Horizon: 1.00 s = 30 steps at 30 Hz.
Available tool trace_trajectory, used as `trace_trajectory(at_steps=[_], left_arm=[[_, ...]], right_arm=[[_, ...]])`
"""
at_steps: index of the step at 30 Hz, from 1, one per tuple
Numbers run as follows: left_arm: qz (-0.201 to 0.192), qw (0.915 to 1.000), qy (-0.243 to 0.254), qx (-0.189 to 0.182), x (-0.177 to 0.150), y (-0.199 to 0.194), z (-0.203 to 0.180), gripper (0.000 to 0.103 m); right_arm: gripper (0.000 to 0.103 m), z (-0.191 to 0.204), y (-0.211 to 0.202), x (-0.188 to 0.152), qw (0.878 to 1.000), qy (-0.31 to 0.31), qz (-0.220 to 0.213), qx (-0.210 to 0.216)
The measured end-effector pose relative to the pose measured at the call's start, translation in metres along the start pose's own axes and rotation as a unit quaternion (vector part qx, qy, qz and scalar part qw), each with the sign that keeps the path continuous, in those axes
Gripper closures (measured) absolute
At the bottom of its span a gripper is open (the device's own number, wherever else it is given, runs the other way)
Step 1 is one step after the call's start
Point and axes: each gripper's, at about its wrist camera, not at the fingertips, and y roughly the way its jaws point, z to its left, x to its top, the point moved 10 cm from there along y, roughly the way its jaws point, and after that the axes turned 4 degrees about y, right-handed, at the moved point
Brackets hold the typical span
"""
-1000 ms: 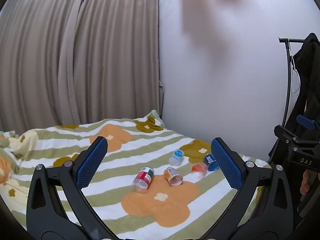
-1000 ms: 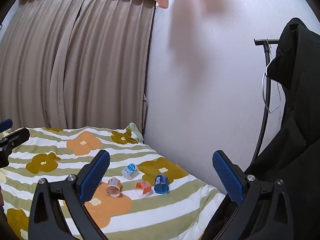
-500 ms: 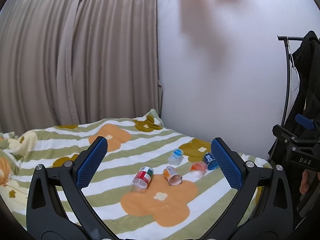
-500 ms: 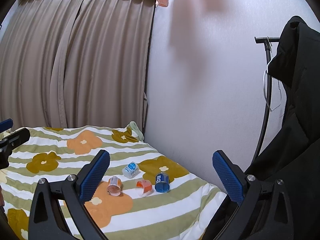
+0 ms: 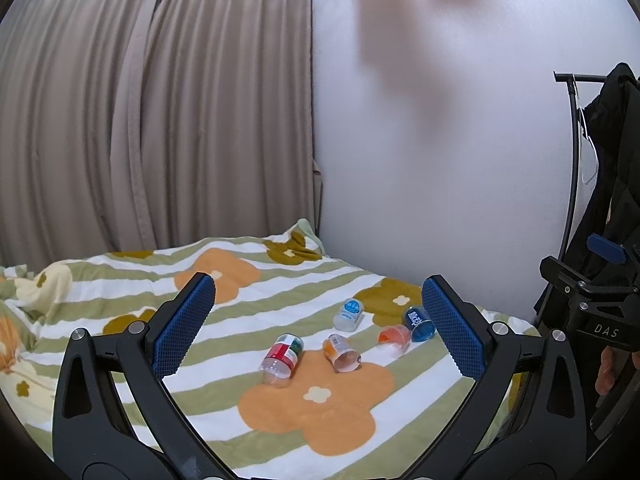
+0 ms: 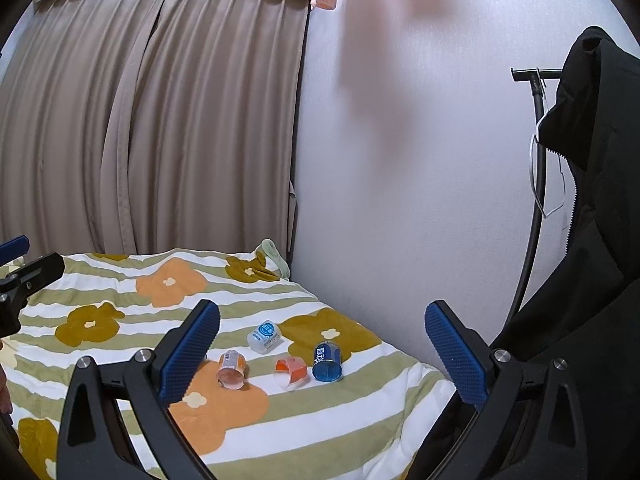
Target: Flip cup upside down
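Several small plastic cups lie on their sides on the flowered striped bed cover (image 5: 120, 292). In the left wrist view they are a red-and-green cup (image 5: 281, 358), an orange-label cup (image 5: 341, 353), a white-and-blue cup (image 5: 349, 313), an orange-red cup (image 5: 394, 339) and a blue cup (image 5: 418, 323). The right wrist view shows the orange-label cup (image 6: 231, 369), the white-and-blue cup (image 6: 264, 335), the orange-red cup (image 6: 291, 372) and the blue cup (image 6: 327, 361). My left gripper (image 5: 318, 330) is open and empty, well short of the cups. My right gripper (image 6: 322, 354) is open and empty, also well back.
Beige curtains (image 5: 152, 112) hang behind the bed and a white wall (image 5: 440, 160) runs along its right side. A black coat (image 6: 592, 240) hangs on a rack (image 6: 536, 168) at the right. The right gripper shows at the left view's right edge (image 5: 592, 312).
Both views have shifted only slightly; the cups lie where they were and both grippers stay open.
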Motion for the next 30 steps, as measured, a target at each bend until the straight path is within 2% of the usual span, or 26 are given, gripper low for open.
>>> trace_trajectory(at_steps=[30], left_arm=[[0.001, 1.0000, -0.002, -0.003, -0.0019, 0.0010, -0.0060, 0.000]], right_arm=[[0.000, -0.0031, -0.0007, -0.0047, 1.000, 0.000, 0.009, -0.002]])
